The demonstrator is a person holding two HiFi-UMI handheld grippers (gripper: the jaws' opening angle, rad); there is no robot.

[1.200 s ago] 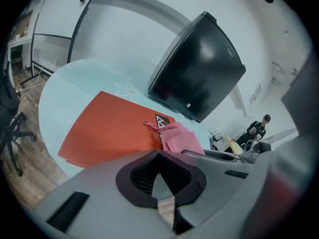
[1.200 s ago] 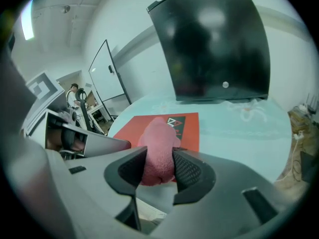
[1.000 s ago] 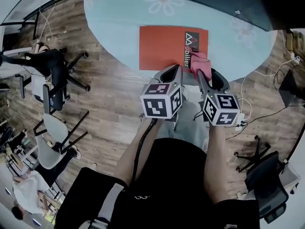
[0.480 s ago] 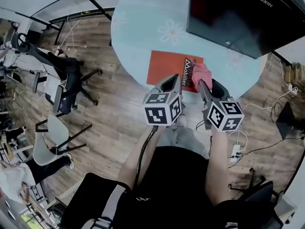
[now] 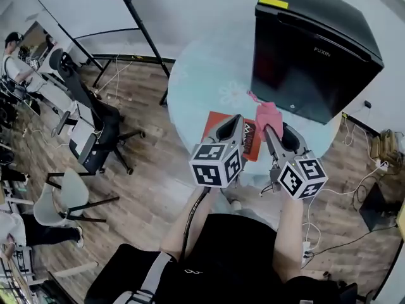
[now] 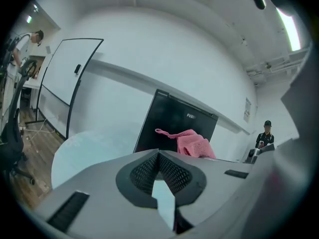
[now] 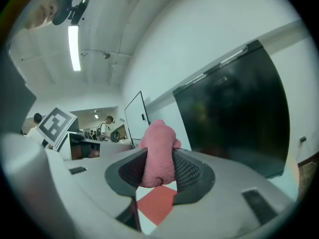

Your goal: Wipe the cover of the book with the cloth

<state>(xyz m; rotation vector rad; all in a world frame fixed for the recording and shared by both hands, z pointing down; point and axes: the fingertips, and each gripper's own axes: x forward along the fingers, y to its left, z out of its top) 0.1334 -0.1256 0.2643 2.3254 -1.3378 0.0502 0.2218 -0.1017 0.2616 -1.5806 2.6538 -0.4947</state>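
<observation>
Holding the pink cloth point(image 5: 267, 114) tight in its jaws, the right gripper point(image 5: 273, 129) was over the red book point(image 5: 212, 119); the left gripper point(image 6: 158, 153) had closed, empty jaws.

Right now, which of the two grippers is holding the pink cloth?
The right gripper: its fingers are shut on the pink cloth. The left gripper has its fingers together with nothing between them.

- One red book point(image 5: 249, 138) was counted.
- One pink cloth point(image 5: 268, 116).
- Two grippers: left gripper point(image 5: 229, 124), right gripper point(image 5: 276, 129).
- One round table point(image 5: 196, 87).
- One black cabinet point(image 5: 310, 56), far right.
- One whiteboard point(image 5: 82, 8), far left.
</observation>
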